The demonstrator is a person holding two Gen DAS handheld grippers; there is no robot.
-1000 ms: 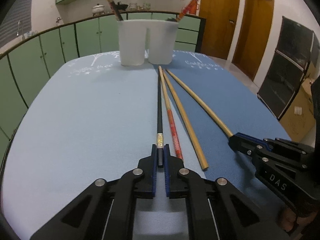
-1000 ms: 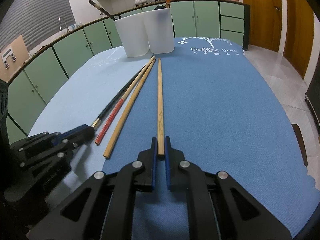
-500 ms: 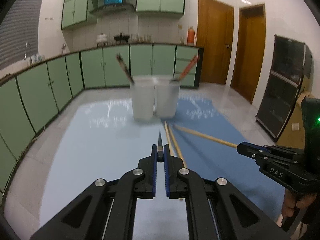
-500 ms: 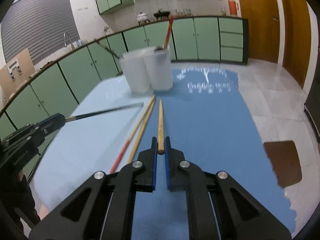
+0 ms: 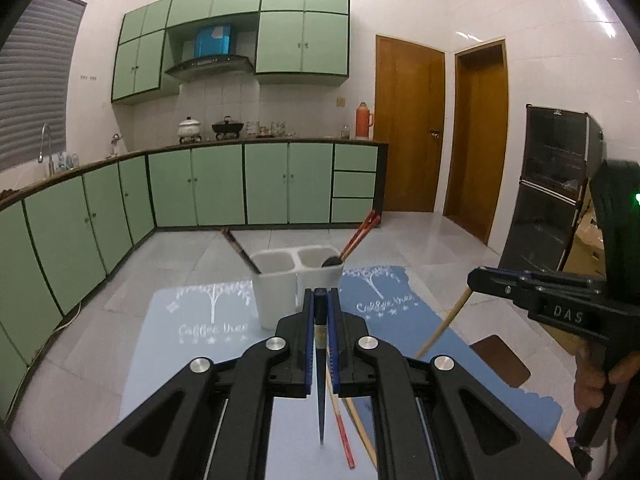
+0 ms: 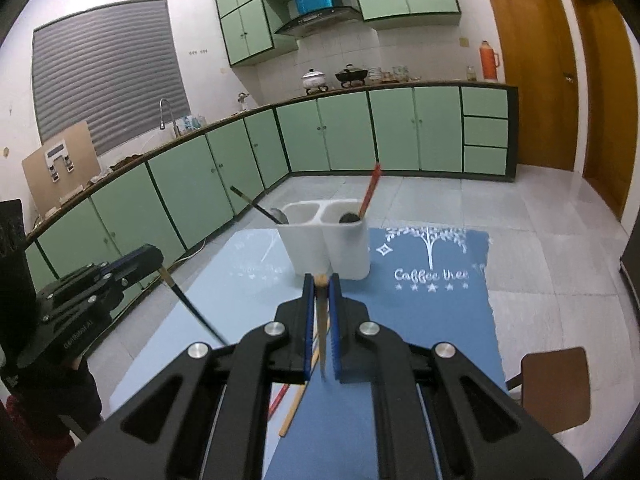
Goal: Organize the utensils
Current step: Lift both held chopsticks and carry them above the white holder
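**Both chopsticks are going up off the bench**

Since the earlier frames, both chopsticks are no longer lying flat: each is now hanging tip-down from a pair of tongs, well above the bench. The black chopstick (image 5: 320, 368) is being pinched at its thick end by the left tongs (image 5: 320, 300), jaws narrow and pressing on it, its point dangling toward the mat. The bamboo chopstick (image 6: 321, 328) is being held the same way by the right tongs (image 6: 321, 286), also closed tight on the top end. In the left view the right tongs are showing at the far right with the pale stick slanting down from them; in the right view the left tongs (image 6: 154, 262) are sitting at the left with the black stick angling away.

Two more sticks are still lying on the mat (image 6: 440, 320) below: a red one (image 5: 344, 436) and a second bamboo one (image 6: 298, 404), side by side.

Ahead, the white holder (image 5: 298, 280) is standing on the bench with its two cups open; a dark utensil is leaning out of the left cup and red sticks out of the right. With both sticks lifted clear and hanging nearly upright, the pick-up looks done, and the next job is probably carrying each over a cup and lowering it in. The loose, swinging tips could catch the rim, so a steady approach matters. Green cabinets are ringing the room behind.
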